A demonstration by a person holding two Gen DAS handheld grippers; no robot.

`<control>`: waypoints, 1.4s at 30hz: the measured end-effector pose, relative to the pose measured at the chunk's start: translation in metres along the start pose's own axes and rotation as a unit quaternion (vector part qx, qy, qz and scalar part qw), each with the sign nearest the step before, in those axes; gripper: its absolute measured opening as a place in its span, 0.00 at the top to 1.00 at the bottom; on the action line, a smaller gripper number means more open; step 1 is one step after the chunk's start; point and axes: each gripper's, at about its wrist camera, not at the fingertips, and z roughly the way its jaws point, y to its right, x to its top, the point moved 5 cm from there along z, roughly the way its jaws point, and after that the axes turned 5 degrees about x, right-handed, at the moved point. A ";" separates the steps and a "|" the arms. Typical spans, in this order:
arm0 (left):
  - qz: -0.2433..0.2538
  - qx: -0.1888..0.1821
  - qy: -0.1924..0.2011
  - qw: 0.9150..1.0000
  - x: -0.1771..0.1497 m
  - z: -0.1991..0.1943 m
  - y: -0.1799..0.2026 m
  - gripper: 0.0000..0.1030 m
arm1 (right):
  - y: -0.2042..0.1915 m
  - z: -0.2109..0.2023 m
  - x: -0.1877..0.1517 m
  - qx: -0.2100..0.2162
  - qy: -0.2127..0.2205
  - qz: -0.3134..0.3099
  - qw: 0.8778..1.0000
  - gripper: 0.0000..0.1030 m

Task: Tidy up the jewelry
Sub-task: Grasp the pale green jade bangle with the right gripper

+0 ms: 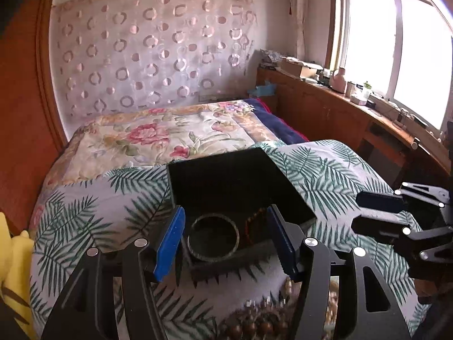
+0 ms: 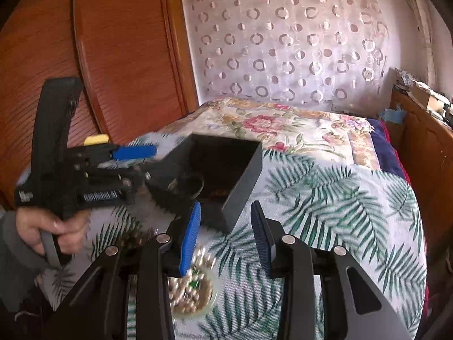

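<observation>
While the black jewelry box (image 1: 240, 187) rests mid-bed on the leaf-print bedspread (image 1: 325, 170), a dark round bangle (image 1: 213, 236) is seen flat inside, straight ahead between the left gripper's (image 1: 225, 243) wide, empty jaws; loose wooden beads (image 1: 254, 325) lie below. The right gripper (image 2: 225, 236), also wide and empty, is farther.

Your left gripper (image 1: 225, 238) hangs just in front of the box (image 1: 237, 181), fingers spread wide — nothing between them. Your right gripper (image 2: 225, 236) sits at the box's near right corner, also spread and empty. Your left hand (image 2: 52, 231) wraps its gripper's handle, left of the box — blurred.
</observation>
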 end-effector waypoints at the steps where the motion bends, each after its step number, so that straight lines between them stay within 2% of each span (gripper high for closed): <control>1: 0.002 0.002 0.003 1.000 -0.006 -0.006 -0.001 0.36 | -0.004 0.000 -0.006 0.000 -0.006 -0.002 1.000 0.62; 4: 0.005 0.004 0.007 1.000 -0.021 -0.021 -0.004 0.35 | -0.011 0.001 -0.025 0.005 -0.023 -0.008 1.000 0.58; 6: 0.007 0.002 0.008 1.000 -0.029 -0.028 -0.006 0.31 | -0.017 0.002 -0.038 0.008 -0.035 -0.015 0.999 0.41; 8: 0.009 0.005 0.011 1.000 -0.040 -0.038 -0.008 0.30 | -0.022 0.006 -0.046 0.008 -0.046 -0.020 0.999 0.37; 10: 0.007 0.010 0.013 1.000 -0.048 -0.046 -0.011 0.13 | -0.026 0.010 -0.052 0.013 -0.057 -0.018 0.998 0.33; 15: 0.005 0.013 0.015 1.000 -0.067 -0.061 -0.013 0.13 | -0.032 0.021 -0.058 0.027 -0.076 -0.019 0.997 0.20; 19: 0.002 0.008 0.010 1.000 -0.081 -0.068 -0.012 0.12 | -0.035 0.031 -0.058 0.038 -0.090 -0.014 0.995 0.19; 28: -0.002 0.013 -0.008 1.000 -0.105 -0.069 -0.017 0.11 | -0.032 0.045 -0.059 0.031 -0.118 -0.016 0.992 0.19; 30: -0.007 0.013 -0.011 1.000 -0.107 -0.069 -0.019 0.11 | -0.036 0.044 -0.061 0.026 -0.118 -0.029 0.992 0.28; 32: -0.012 0.013 -0.010 1.000 -0.107 -0.070 -0.020 0.12 | -0.037 0.043 -0.061 0.025 -0.118 -0.033 0.992 0.28; 35: -0.014 0.012 -0.013 1.000 -0.108 -0.069 -0.021 0.11 | -0.038 0.037 -0.059 0.019 -0.105 -0.042 0.993 0.28; 42: -0.021 0.011 -0.025 0.999 -0.108 -0.063 -0.023 0.11 | -0.045 0.006 -0.038 0.020 -0.037 -0.055 0.998 0.28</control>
